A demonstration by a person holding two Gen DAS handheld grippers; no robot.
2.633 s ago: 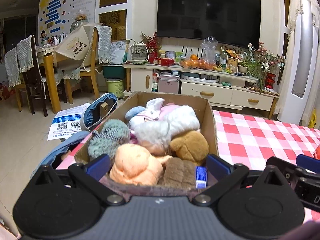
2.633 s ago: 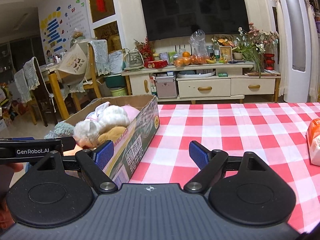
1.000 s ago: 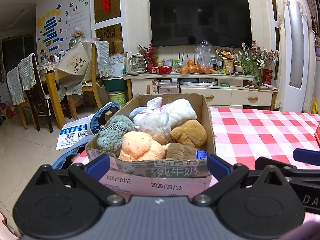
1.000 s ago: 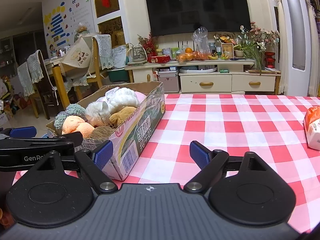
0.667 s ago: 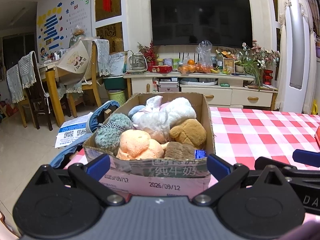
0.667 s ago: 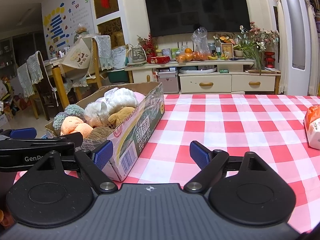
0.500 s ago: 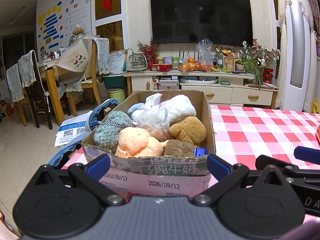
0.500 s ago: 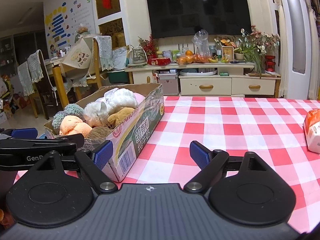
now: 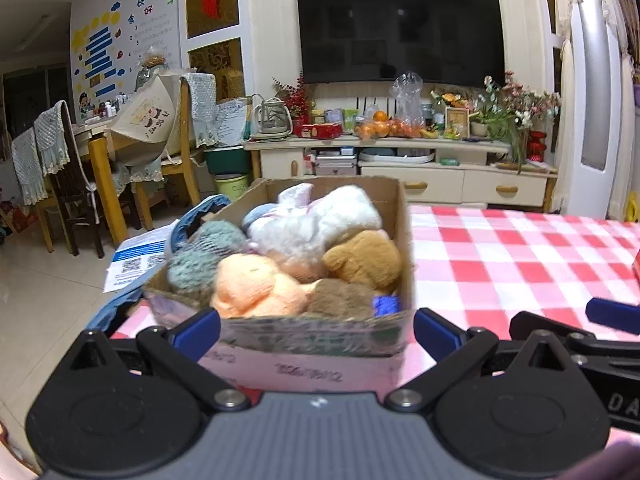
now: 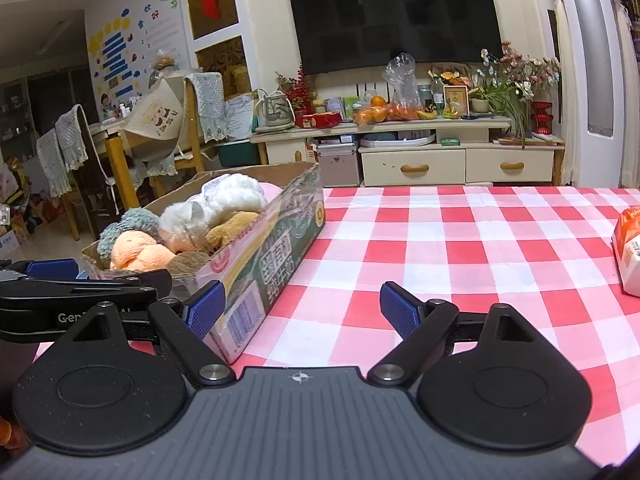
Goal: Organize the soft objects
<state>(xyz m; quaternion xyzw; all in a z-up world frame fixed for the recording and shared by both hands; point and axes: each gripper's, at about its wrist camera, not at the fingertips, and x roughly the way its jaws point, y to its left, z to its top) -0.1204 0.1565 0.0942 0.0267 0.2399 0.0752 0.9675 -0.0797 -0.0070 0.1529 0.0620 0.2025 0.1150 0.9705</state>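
A cardboard box (image 9: 304,356) stands at the left end of the checked table, filled with soft toys: an orange one (image 9: 256,286), a brown one (image 9: 362,258), a white one (image 9: 316,220) and a grey-green one (image 9: 204,258). The box also shows in the right wrist view (image 10: 272,256). My left gripper (image 9: 316,330) is open and empty, just in front of the box's near wall. My right gripper (image 10: 302,306) is open and empty over the tablecloth, right of the box's near corner.
The red-and-white checked tablecloth (image 10: 460,248) spreads to the right. An orange-and-white packet (image 10: 630,248) lies at the right edge. Beyond the table are a TV cabinet (image 10: 416,160), chairs (image 9: 180,152) and papers on the floor (image 9: 136,260).
Both grippers have drawn back and lowered from over the box to in front of it. The toys in the box have not moved. Both grippers stayed open.
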